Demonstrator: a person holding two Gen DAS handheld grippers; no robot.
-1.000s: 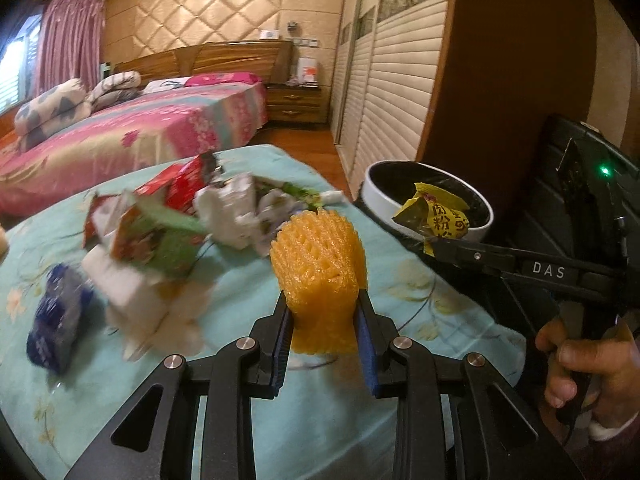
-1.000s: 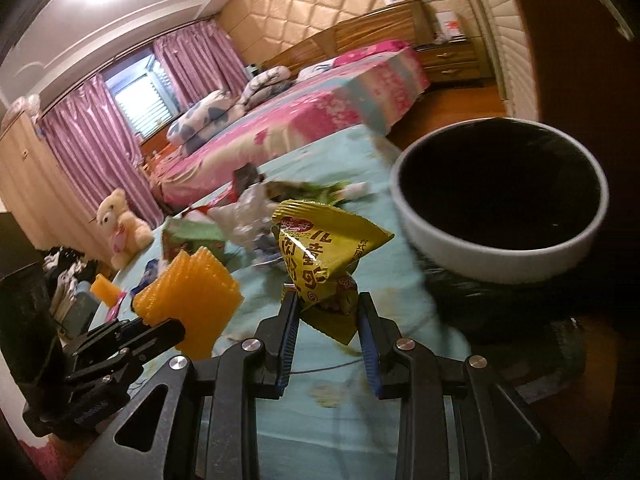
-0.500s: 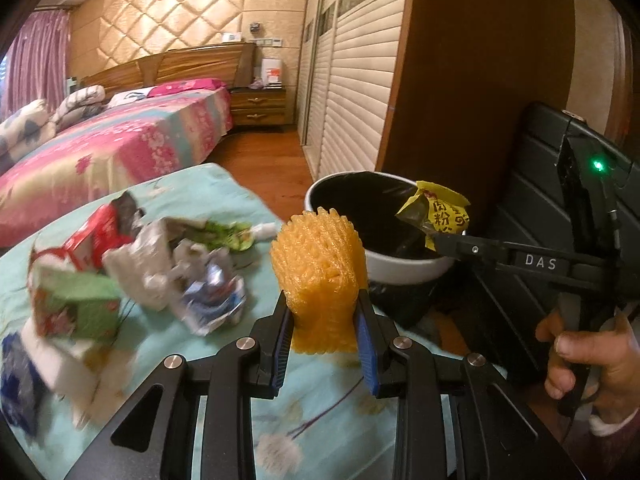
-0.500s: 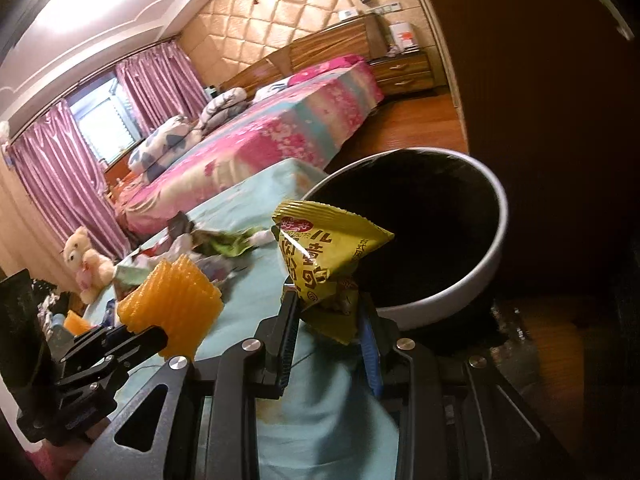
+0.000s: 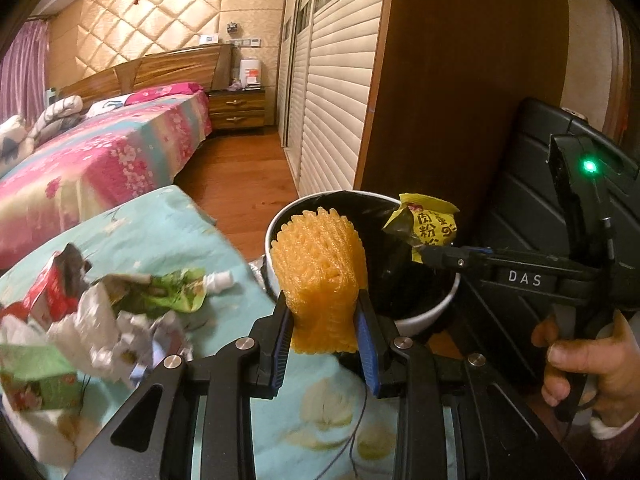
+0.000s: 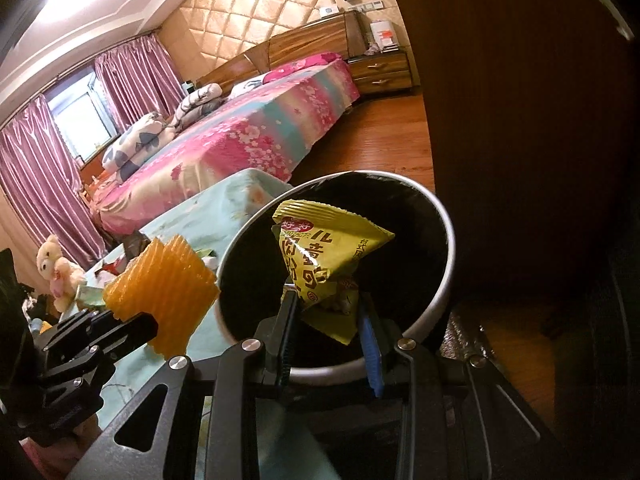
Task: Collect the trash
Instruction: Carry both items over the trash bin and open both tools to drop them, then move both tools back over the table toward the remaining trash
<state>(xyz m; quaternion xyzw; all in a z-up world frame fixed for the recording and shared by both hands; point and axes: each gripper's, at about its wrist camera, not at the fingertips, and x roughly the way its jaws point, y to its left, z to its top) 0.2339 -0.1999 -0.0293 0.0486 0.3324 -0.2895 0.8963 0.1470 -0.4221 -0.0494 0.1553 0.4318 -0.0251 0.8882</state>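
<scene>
1. The orange foam fruit net stands upright between the pads of the left gripper, which is clamped narrowly on its lower half; its top shows in front of the near rim of the trash bin, probably so that it can drop in once released.
2. The yellow snack wrapper is pinched by its lower corner in the right gripper, whose jaws stand close together on it. In the right wrist view it hangs over the bin's black-lined mouth, so it looks the nearer to being let go.
3. Each piece is held by its bottom end, which leaves most of it free to fall clear of the fingers.
4. The bin stands just beside the edge of the table with the turquoise flowered cloth, against a dark wooden panel that limits room on the far side.
5. A heap of crumpled packets and paper lies on the cloth to the left, yet to be collected.
6. The two grippers are near each other over the bin; letting go one at a time would avoid a knock.
</scene>
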